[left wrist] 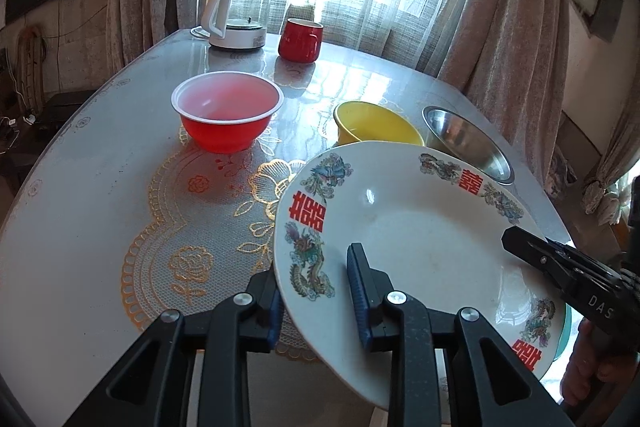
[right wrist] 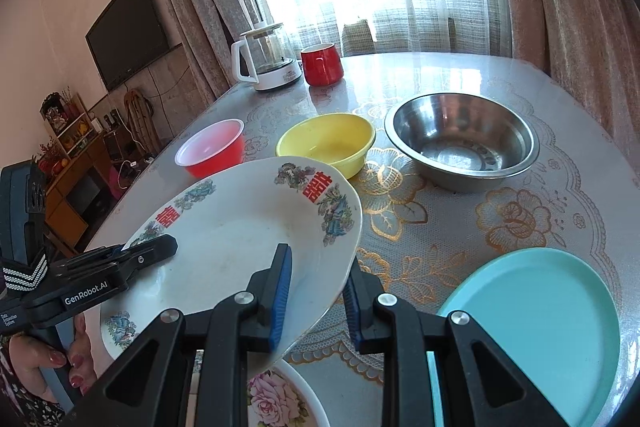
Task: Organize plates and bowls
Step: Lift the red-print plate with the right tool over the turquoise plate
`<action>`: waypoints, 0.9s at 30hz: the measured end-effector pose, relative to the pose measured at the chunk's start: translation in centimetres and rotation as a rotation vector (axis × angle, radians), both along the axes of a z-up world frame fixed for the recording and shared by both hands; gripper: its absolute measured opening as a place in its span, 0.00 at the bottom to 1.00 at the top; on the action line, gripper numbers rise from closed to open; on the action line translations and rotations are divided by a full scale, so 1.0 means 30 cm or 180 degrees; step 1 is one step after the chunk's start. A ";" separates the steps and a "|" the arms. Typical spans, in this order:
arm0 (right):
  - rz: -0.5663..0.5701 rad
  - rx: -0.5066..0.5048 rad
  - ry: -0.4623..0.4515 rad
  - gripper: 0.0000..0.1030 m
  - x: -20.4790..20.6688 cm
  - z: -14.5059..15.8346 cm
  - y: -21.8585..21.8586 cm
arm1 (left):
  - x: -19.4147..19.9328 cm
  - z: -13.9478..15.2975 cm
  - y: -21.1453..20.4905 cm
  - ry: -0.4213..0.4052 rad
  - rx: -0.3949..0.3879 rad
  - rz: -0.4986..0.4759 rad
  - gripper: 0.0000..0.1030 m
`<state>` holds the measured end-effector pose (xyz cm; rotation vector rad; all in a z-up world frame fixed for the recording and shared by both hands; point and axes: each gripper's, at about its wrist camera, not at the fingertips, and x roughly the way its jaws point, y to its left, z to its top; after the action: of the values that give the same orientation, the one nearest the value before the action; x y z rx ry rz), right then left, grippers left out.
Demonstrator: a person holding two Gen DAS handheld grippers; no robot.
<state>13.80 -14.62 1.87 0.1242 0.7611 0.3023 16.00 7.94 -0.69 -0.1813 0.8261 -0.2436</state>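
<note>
Both tools have hold of the same dish. The left tool point(left wrist: 318, 291) is clamped on the near-left rim of the white dragon plate point(left wrist: 420, 227), one blue-padded finger under the edge and the other lying across the inside of the plate. The right tool point(right wrist: 316, 301) grips the opposite rim in the same manner, one pad on the plate's inner face and one beneath it, so the plate point(right wrist: 240, 239) hangs tilted between the two, clear of the worktop point(left wrist: 100, 155).

Ahead of the left tool and a little to its left stands the red bowl point(left wrist: 227, 111), upright on the lace cloth. Straight ahead, just past the plate's far rim, sits the yellow bowl point(left wrist: 376, 125), and to the right of that the steel bowl point(left wrist: 468, 143), partly hidden by the plate.

Seen from the right tool, the teal plate point(right wrist: 532, 311) lies flat on the worktop just to its right, and a floral plate point(right wrist: 280, 399) shows directly below the held plate, close under the tool. The three bowls stand in a row beyond, well apart from the teal plate.

At the far end of the worktop, near the window, stand a white kettle point(left wrist: 236, 15) and a red mug point(left wrist: 300, 39). A hand point(right wrist: 52, 359) grips the left tool's handle.
</note>
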 end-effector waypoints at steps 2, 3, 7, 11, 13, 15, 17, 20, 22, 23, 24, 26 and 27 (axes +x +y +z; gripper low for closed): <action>-0.0046 -0.0010 -0.0031 0.24 -0.019 0.009 -0.023 | -0.002 0.008 -0.028 -0.0014 -0.0002 -0.0050 0.29; -0.0068 -0.0019 -0.0047 0.24 -0.027 0.014 -0.035 | -0.003 0.011 -0.042 -0.0012 -0.0003 -0.0078 0.29; -0.0161 -0.0033 -0.0075 0.23 -0.055 0.023 -0.086 | -0.010 0.013 -0.096 -0.0012 -0.0012 -0.0178 0.29; -0.0247 -0.0049 -0.0092 0.24 -0.093 0.024 -0.136 | -0.024 0.013 -0.155 -0.0006 -0.0011 -0.0260 0.29; -0.0295 -0.0049 -0.0102 0.23 -0.114 0.025 -0.166 | -0.036 0.014 -0.189 -0.0012 0.0008 -0.0308 0.30; -0.0349 -0.0051 -0.0113 0.24 -0.140 0.029 -0.196 | -0.047 0.016 -0.223 -0.0016 0.0015 -0.0378 0.30; -0.0404 -0.0041 -0.0128 0.24 -0.165 0.033 -0.229 | -0.056 0.018 -0.261 0.0001 0.0006 -0.0456 0.30; -0.0496 -0.0057 -0.0153 0.24 -0.204 0.039 -0.280 | -0.070 0.021 -0.323 0.0018 0.0008 -0.0560 0.31; -0.0560 -0.0107 -0.0177 0.24 -0.228 0.038 -0.307 | -0.079 0.017 -0.360 0.0040 0.0007 -0.0624 0.32; -0.0588 -0.0134 -0.0183 0.24 -0.238 0.035 -0.321 | -0.080 0.013 -0.375 0.0059 0.0001 -0.0649 0.32; -0.0613 -0.0145 -0.0184 0.24 -0.247 0.033 -0.333 | -0.081 0.008 -0.388 0.0085 -0.0008 -0.0673 0.32; -0.0664 -0.0122 -0.0171 0.24 -0.260 0.025 -0.364 | -0.086 0.001 -0.416 0.0132 -0.0013 -0.0711 0.32; -0.0685 -0.0108 -0.0161 0.24 -0.266 0.021 -0.376 | -0.089 -0.003 -0.429 0.0148 -0.0009 -0.0731 0.32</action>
<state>5.81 -25.90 2.50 0.1644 0.6957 0.0876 13.34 -4.94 -0.77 -0.0948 0.8932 -0.4577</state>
